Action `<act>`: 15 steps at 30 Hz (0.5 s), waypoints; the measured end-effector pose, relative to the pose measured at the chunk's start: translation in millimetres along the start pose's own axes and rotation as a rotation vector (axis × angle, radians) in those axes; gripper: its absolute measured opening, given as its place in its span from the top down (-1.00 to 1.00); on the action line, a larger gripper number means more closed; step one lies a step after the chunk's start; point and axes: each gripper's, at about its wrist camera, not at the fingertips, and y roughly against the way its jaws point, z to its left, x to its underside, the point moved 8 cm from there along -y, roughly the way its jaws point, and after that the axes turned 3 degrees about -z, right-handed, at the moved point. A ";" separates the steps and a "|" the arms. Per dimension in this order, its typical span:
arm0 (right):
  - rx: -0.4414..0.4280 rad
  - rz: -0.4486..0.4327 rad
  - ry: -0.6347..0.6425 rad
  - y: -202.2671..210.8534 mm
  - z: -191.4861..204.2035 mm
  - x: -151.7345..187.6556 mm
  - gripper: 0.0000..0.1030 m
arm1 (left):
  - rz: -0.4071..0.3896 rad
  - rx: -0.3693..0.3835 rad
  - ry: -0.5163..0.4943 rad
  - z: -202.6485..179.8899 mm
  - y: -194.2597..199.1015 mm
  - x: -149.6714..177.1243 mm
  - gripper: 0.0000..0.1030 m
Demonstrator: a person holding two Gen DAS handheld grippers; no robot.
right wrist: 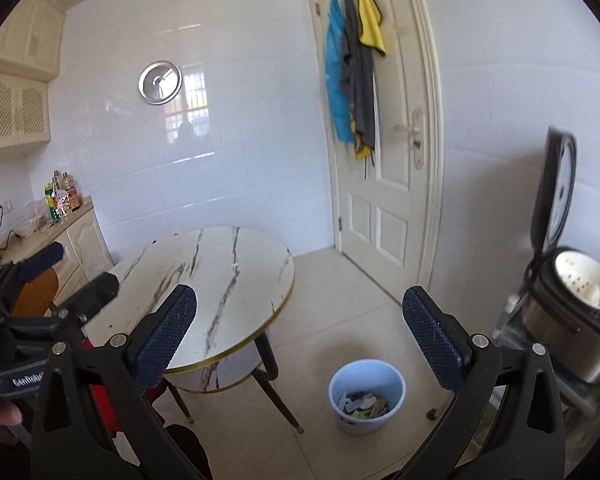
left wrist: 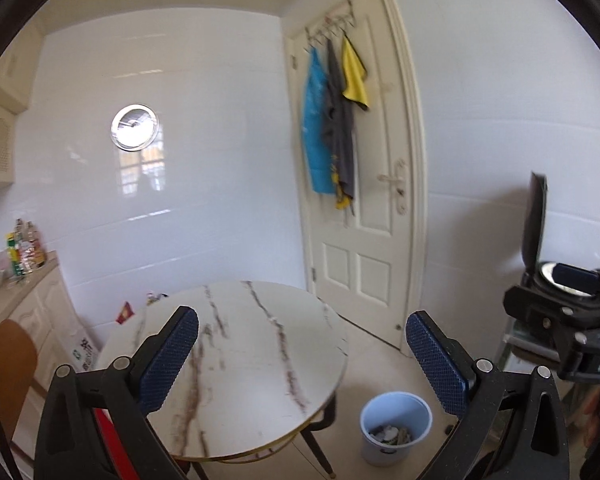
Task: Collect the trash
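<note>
The round marble table (right wrist: 220, 276) shows a bare top, and the trash (right wrist: 360, 402) lies in the light blue bin (right wrist: 366, 420) on the floor just beside the table leg — so the collecting looks finished, or nearly so, as far as I can judge. Some small things lie behind the table; what they are I cannot tell. Both tools are lifted and point a little downward over the table. The left gripper (left wrist: 302, 356) is spread wide with nothing between its pads — the right gripper (right wrist: 300, 336) is spread wide and empty too.
</note>
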 end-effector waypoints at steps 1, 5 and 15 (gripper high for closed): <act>0.007 -0.009 0.014 5.8 5.5 -1.0 -1.00 | -0.010 -0.012 0.009 4.6 10.1 0.7 -0.99; -0.001 -0.048 0.037 26.5 25.8 -2.6 -1.00 | -0.028 -0.030 0.033 11.8 35.7 6.2 -0.99; 0.004 -0.140 0.053 50.7 45.5 -1.2 -1.00 | -0.072 -0.042 0.000 2.8 91.7 17.2 -0.99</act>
